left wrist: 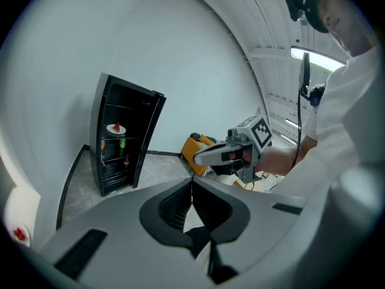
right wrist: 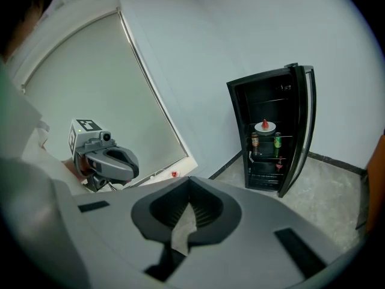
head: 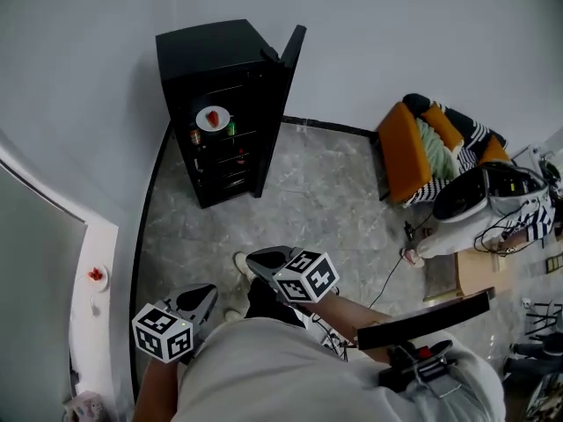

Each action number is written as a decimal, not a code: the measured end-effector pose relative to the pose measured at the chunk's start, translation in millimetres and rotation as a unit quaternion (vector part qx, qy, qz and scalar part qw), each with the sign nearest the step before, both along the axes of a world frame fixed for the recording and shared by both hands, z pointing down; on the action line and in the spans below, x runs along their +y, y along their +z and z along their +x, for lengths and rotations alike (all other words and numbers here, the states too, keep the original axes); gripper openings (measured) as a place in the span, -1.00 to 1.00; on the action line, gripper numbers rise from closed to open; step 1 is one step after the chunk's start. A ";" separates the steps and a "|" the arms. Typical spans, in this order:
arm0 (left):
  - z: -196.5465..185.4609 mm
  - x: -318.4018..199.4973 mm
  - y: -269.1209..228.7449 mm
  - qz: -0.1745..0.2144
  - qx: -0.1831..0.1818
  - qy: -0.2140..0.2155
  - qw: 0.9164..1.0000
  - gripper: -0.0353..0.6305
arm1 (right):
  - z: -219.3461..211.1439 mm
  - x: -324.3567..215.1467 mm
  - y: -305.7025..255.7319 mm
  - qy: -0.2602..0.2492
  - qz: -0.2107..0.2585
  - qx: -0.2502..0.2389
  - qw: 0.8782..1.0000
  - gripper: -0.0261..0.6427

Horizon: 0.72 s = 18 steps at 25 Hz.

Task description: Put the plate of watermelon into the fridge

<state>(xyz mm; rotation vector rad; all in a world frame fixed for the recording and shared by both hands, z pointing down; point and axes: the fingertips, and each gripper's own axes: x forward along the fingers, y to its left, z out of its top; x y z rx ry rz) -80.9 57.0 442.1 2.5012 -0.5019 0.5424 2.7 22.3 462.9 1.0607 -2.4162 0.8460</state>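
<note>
Black fridge (head: 220, 104) stands open against the wall. The plate of watermelon (head: 212, 118) sits on its upper shelf, with a brown can (right wrist: 254, 142) and a green can (right wrist: 277, 141) on the shelf below and a small bottle (right wrist: 279, 163) lower down. Your left gripper (left wrist: 192, 185) and right gripper (right wrist: 189, 182) are both clenched on nothing, well apart from the fridge.

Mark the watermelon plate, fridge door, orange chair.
watermelon plate (head: 223, 122): head view, white rim.
fridge door (head: 295, 47): head view, top of the open door.
orange chair (head: 402, 152): head view, orange side panel.
</note>
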 end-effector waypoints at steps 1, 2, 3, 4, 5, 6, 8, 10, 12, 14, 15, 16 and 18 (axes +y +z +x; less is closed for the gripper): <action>-0.2 2.4 0.7 0.000 -0.001 0.000 1.000 -0.86 | -2.4 3.9 0.1 -0.004 0.000 0.000 1.000 -0.88; -1.1 4.6 1.2 0.000 -0.001 0.000 1.000 -0.86 | -5.5 7.9 0.2 -0.009 -0.001 0.001 1.000 -0.88; -2.4 6.7 1.7 0.000 -0.001 -0.002 1.000 -0.86 | -8.9 11.8 0.2 -0.014 -0.001 0.000 1.000 -0.88; -3.8 8.5 2.2 0.000 -0.002 -0.004 1.000 -0.86 | -12.0 15.1 0.2 -0.019 0.000 0.000 1.000 -0.88; -5.0 9.9 2.9 0.000 -0.001 -0.005 1.000 -0.86 | -14.6 17.6 0.2 -0.023 0.001 0.002 1.000 -0.88; -6.0 11.0 3.9 -0.001 -0.001 -0.006 1.000 -0.86 | -16.7 19.4 0.3 -0.026 0.002 0.003 1.000 -0.88; -7.6 11.9 6.9 -0.002 0.000 -0.008 1.000 -0.86 | -20.2 20.8 0.3 -0.031 0.004 0.005 0.999 -0.88; -8.3 11.9 9.1 -0.003 0.000 -0.010 1.000 -0.86 | -23.0 21.0 -0.8 -0.037 0.007 0.007 0.999 -0.88; -8.8 12.0 9.0 -0.002 -0.001 -0.010 1.000 -0.86 | -26.3 21.8 -2.9 -0.043 0.010 0.008 0.999 -0.88; -10.2 10.9 8.3 -0.002 0.000 -0.010 1.000 -0.86 | -30.2 21.4 -4.9 -0.046 0.011 0.007 0.999 -0.88; -11.0 10.1 8.1 -0.002 0.001 -0.010 1.000 -0.86 | -31.8 20.7 -5.5 -0.047 0.011 0.008 0.999 -0.88; -11.5 9.5 8.0 -0.002 0.002 -0.010 1.000 -0.86 | -33.0 20.4 -5.6 -0.048 0.011 0.008 0.999 -0.88; -11.7 8.9 8.3 -0.002 0.002 -0.011 1.000 -0.86 | -34.2 20.5 -4.9 -0.051 0.010 0.009 0.999 -0.88</action>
